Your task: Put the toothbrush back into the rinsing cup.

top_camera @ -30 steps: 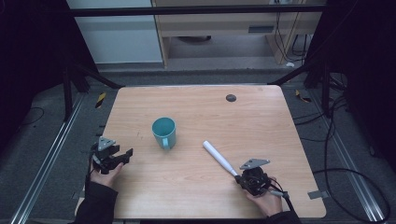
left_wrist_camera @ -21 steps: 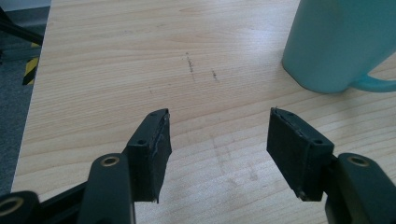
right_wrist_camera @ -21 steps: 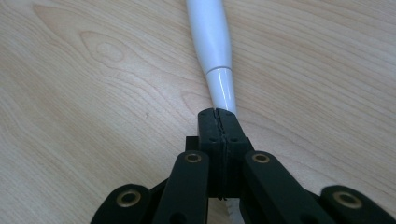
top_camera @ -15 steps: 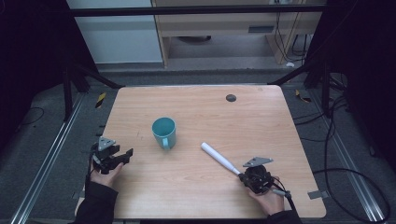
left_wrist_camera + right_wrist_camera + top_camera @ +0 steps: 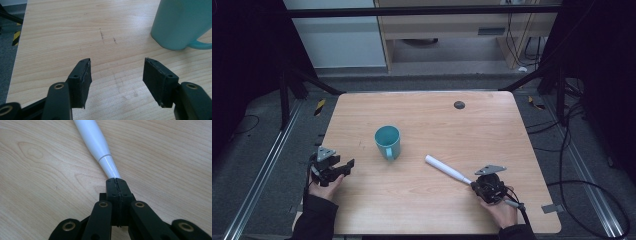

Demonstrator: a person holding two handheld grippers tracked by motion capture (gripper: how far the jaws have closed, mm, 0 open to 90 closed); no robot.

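The right gripper (image 5: 476,184) lies low at the near right of the pale wood-grain tabletop (image 5: 492,125), jaws pinching the narrow glossy tip of a smooth white tapered stick (image 5: 96,141) that slants away toward the centre. The left gripper (image 5: 117,75) hovers at the near left edge, its flat black jaws spread wide over bare wood. A rounded teal mug (image 5: 387,141) stands upright mid-table, handle toward the person.
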